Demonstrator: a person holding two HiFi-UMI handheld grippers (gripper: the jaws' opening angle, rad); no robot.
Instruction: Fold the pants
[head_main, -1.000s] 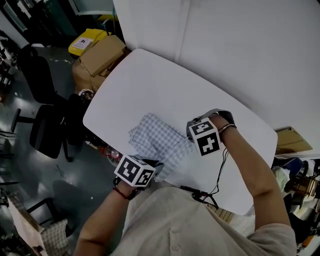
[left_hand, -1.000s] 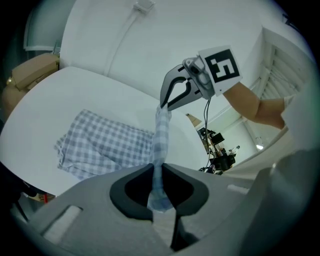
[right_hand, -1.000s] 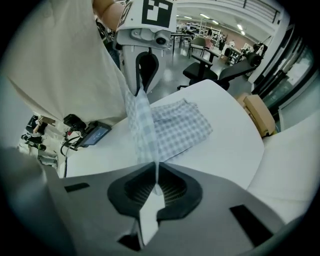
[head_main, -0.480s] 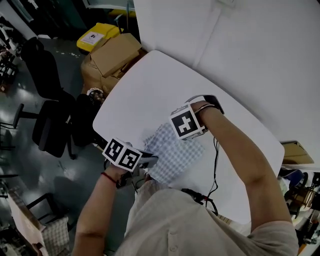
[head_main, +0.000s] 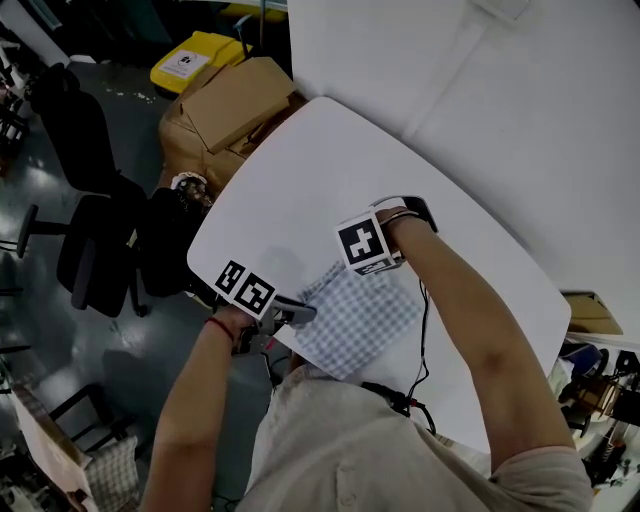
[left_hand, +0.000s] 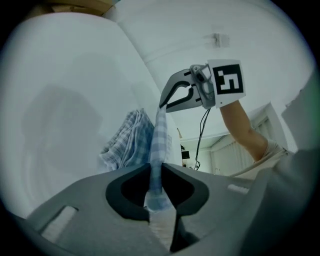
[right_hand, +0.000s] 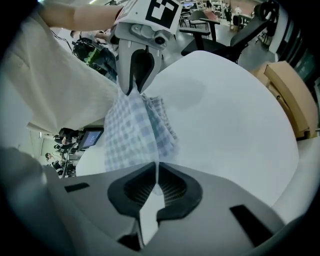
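Mid-fold. Left gripper (left_hand: 156, 172) and right gripper (right_hand: 153, 185) each pinch the checked pants (head_main: 360, 315), jaws nearly closed on cloth. Pants bunched at the table's (head_main: 330, 160) near edge; this fold looks unfinished, flattening left.

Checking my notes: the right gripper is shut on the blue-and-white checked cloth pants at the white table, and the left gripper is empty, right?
No: the left gripper is not empty. The left gripper view shows its jaws shut on the blue-and-white checked cloth pants. The right gripper grips them too, at the white table.
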